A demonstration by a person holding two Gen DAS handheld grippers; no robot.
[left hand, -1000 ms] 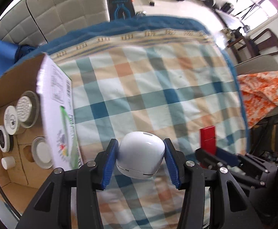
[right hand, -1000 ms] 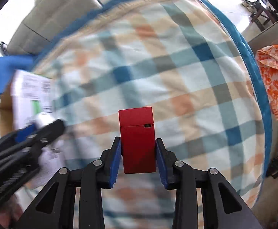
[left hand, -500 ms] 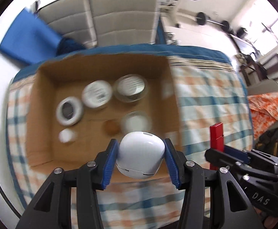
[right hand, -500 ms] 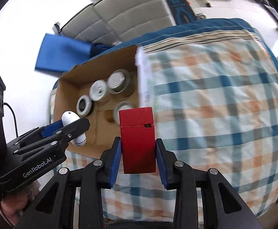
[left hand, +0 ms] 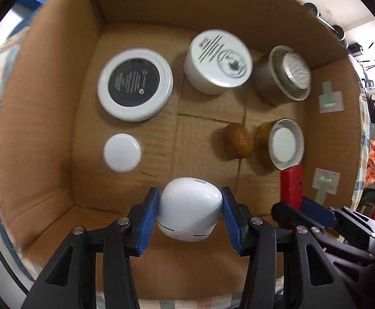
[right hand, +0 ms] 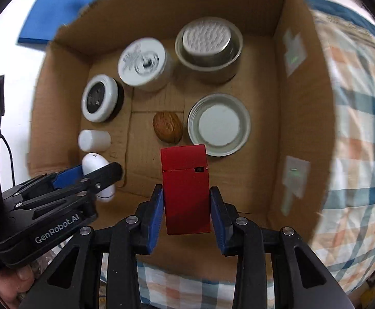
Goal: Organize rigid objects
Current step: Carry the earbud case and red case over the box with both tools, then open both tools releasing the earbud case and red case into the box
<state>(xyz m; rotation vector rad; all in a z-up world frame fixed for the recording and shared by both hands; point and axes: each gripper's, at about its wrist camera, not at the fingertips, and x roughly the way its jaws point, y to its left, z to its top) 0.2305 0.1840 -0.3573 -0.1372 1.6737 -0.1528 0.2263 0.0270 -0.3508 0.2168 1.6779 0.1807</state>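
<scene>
My left gripper [left hand: 190,212] is shut on a white rounded case [left hand: 190,212], held over the near part of an open cardboard box [left hand: 45,103]. My right gripper [right hand: 186,202] is shut on a red rectangular case [right hand: 186,188], over the same box's near middle. In the right wrist view the left gripper [right hand: 89,177] and white case [right hand: 94,164] hang at the box's near left. In the left wrist view the red case [left hand: 291,186] and right gripper [left hand: 300,206] show at the right. Both point steeply down into the box.
On the box floor stand a black-topped white jar [left hand: 135,84], a white tub [left hand: 218,61], a metal tin [left hand: 282,74], a white-lidded jar [left hand: 281,143], a walnut [left hand: 237,141] and a small white cap [left hand: 121,152]. Checked cloth [right hand: 362,128] lies around the box.
Both grippers, each keeping its case, have swept from over the checked cloth to over the box and dropped closer to its floor.
</scene>
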